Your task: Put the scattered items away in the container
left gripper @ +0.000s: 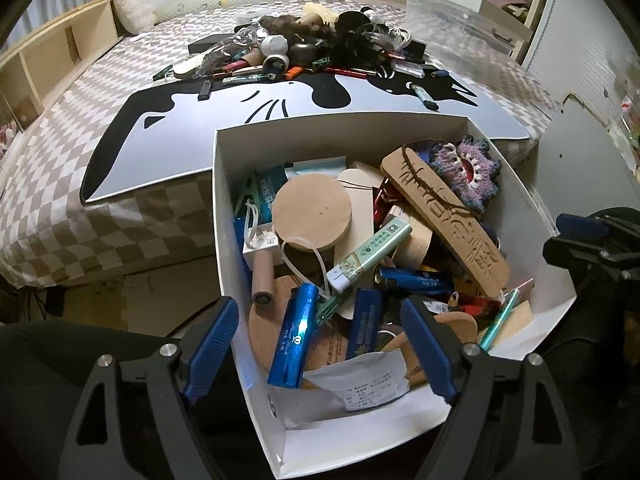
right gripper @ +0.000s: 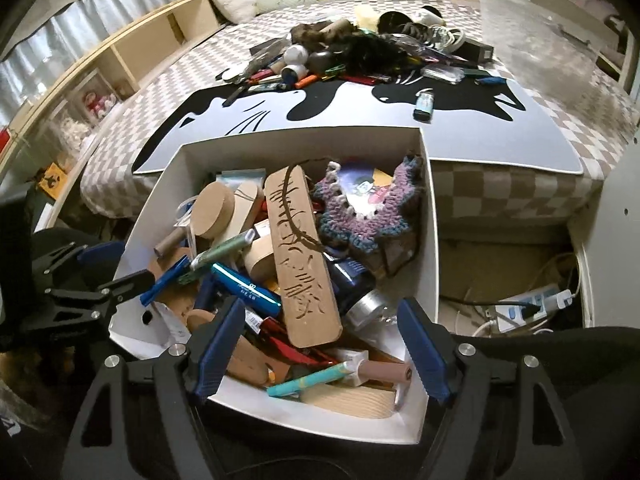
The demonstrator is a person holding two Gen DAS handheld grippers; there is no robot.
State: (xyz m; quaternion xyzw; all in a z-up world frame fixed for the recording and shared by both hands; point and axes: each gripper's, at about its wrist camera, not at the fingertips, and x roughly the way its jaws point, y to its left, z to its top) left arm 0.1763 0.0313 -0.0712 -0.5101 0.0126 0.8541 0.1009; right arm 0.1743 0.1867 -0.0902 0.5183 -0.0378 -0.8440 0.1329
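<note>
Blue pads, black frames: your left gripper (left gripper: 320, 344) hangs over the near end of the white box (left gripper: 224, 216), jaws spread wide, nothing pinched. No earlier frame here, so only the stance counts. Between its pads, lying loose in the box, a shiny blue lighter (left gripper: 294, 336) and a dark blue flat pack (left gripper: 362, 322); a white paper slip (left gripper: 360, 380) sits just nearer than them.

Your right gripper (right gripper: 322, 346) is also spread wide over the box's near end, gripping nothing. Between its pads lie the lower end of the carved wooden plaque (right gripper: 302, 256), a teal pen (right gripper: 308, 380) and a pinkish tube (right gripper: 382, 372), all resting in the box.

Further into the box: a round cork disc (left gripper: 312, 210), a green-and-white lighter (left gripper: 368, 254), a purple crocheted piece (right gripper: 368, 210) against the far right wall.

Beyond the box's far wall, a grey and black mat (left gripper: 280, 108) lies on the checkered bed (left gripper: 60, 168). The pile of scattered items (left gripper: 316, 50) sits at the mat's far edge, well apart from the box. One lone lighter (right gripper: 424, 106) lies on the mat nearer the box.
</note>
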